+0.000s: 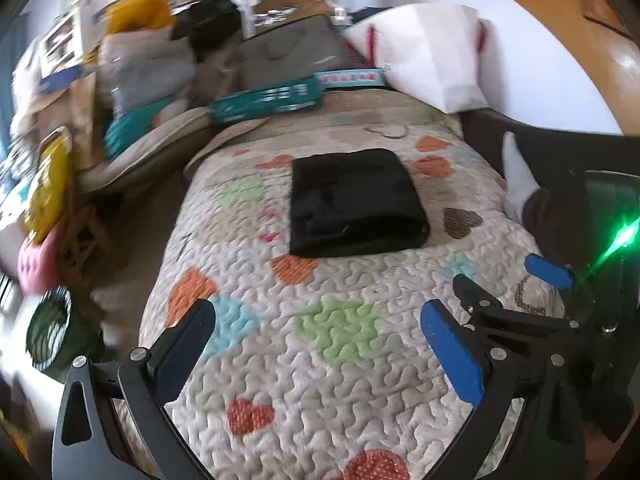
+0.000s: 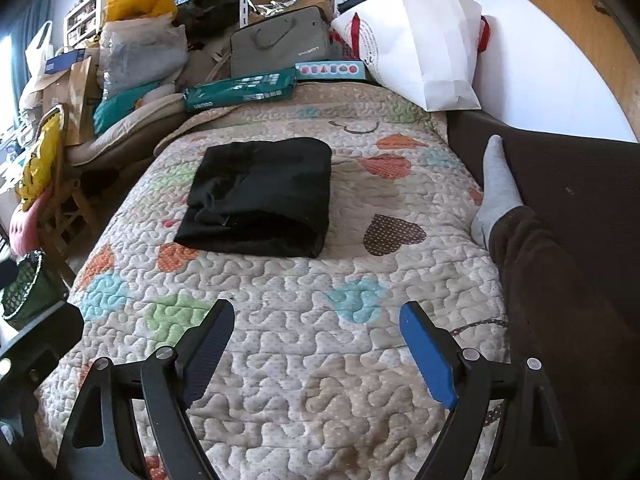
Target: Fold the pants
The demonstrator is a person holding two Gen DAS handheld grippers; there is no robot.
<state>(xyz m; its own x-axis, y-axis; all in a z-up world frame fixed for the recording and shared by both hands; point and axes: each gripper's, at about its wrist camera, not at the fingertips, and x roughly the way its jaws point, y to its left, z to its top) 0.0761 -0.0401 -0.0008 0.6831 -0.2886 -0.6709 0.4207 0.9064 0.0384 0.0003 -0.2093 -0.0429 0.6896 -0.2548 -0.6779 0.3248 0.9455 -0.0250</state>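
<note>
The black pants (image 1: pixel 354 202) lie folded into a compact rectangle on the quilted bedspread (image 1: pixel 340 360) with coloured hearts; they also show in the right wrist view (image 2: pixel 262 196). My left gripper (image 1: pixel 320 316) is open and empty, held above the quilt well short of the pants. My right gripper (image 2: pixel 320 320) is open and empty, also short of the pants; it shows at the right of the left wrist view (image 1: pixel 488 284). Neither gripper touches the pants.
A person's leg in brown trousers with a grey sock (image 2: pixel 496 184) rests along the bed's right edge. A white paper bag (image 2: pixel 424 48), a grey bag (image 2: pixel 280 40) and green boxes (image 2: pixel 240 92) stand at the far end. Clutter and a green basket (image 2: pixel 22 288) lie left.
</note>
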